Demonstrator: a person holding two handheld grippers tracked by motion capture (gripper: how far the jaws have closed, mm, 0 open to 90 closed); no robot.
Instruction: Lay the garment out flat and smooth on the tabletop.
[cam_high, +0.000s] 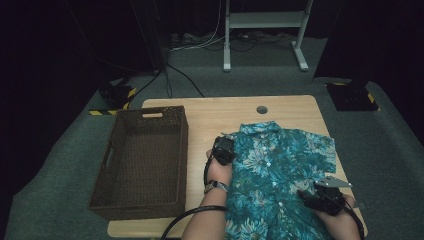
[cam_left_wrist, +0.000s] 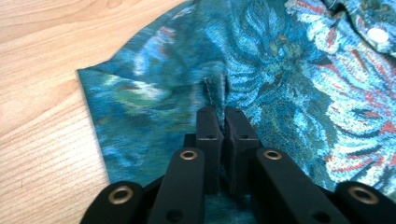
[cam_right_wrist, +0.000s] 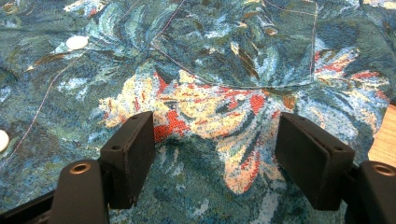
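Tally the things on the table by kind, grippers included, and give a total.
Shirt: 1
Wicker basket: 1
Handheld grippers: 2, the left gripper and the right gripper
Total: 4

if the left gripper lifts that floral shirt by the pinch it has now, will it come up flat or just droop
Probably droop: the shirt is thin cloth, already puckered where the left gripper has shut on a fold. It looks light, so one pinch should likely hold it. The right gripper, jaws open over the cloth, could support the other side.
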